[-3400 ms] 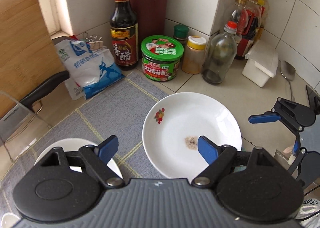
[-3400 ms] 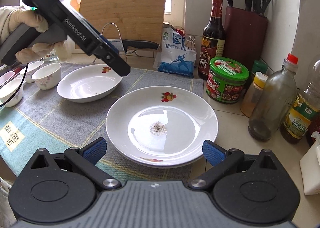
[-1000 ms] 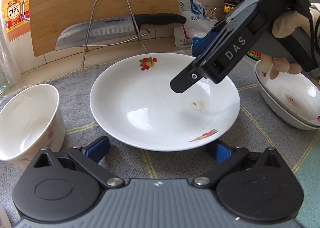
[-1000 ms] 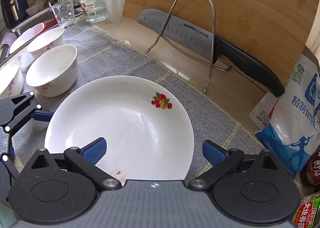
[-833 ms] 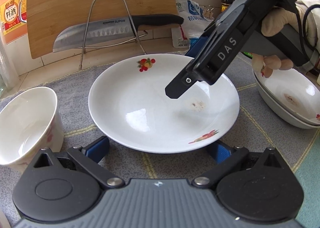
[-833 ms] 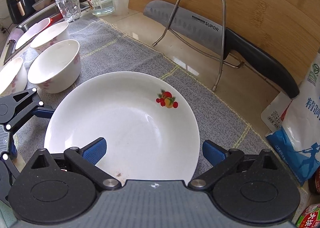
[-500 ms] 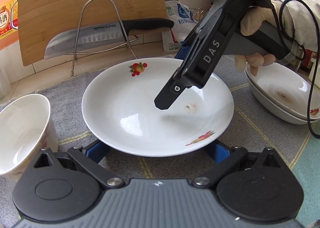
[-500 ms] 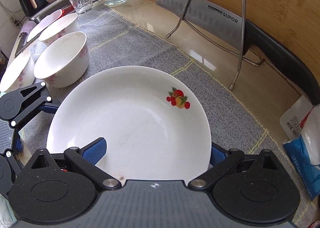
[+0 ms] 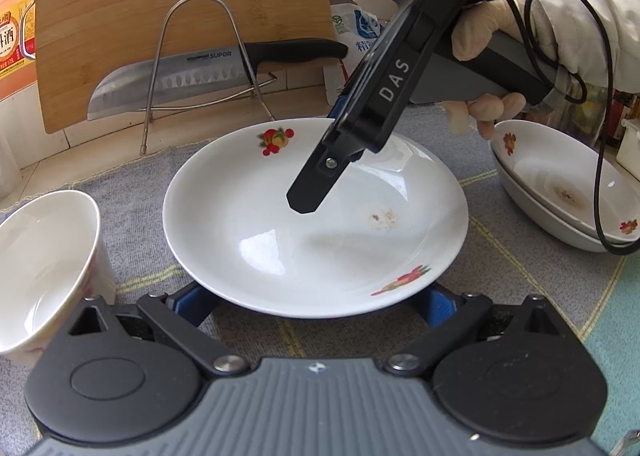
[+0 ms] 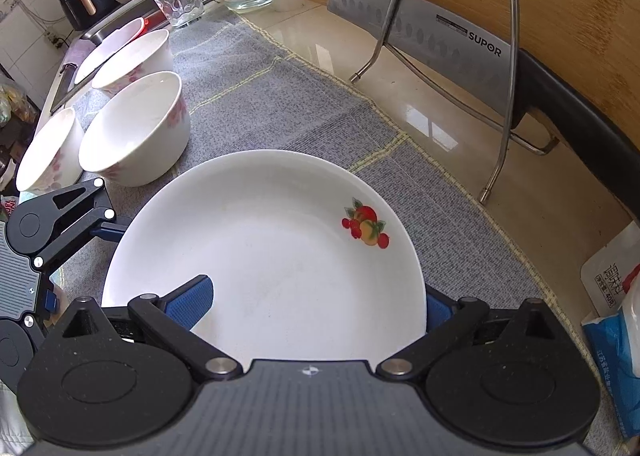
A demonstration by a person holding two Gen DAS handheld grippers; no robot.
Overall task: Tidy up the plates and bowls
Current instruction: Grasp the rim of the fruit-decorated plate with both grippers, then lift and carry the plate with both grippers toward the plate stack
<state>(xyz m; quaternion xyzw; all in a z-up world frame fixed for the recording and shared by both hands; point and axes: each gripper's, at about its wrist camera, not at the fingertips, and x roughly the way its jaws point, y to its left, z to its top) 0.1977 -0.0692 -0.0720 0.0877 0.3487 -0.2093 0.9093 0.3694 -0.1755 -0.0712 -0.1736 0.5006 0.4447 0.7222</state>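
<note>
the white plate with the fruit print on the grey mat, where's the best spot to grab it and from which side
Probably the thin raised rim. The white plate lies flat on the grey mat, and its edge flares up clear of the cloth, so a finger can slip under it. Come in low from the near edge, where the left gripper already straddles the rim, open.

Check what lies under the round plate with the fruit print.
The plate sits on the gray mat. The left gripper has both blue pads tucked beneath the near rim, jaws open. The mat under the plate's middle is covered, so anything there cannot be seen.
</note>
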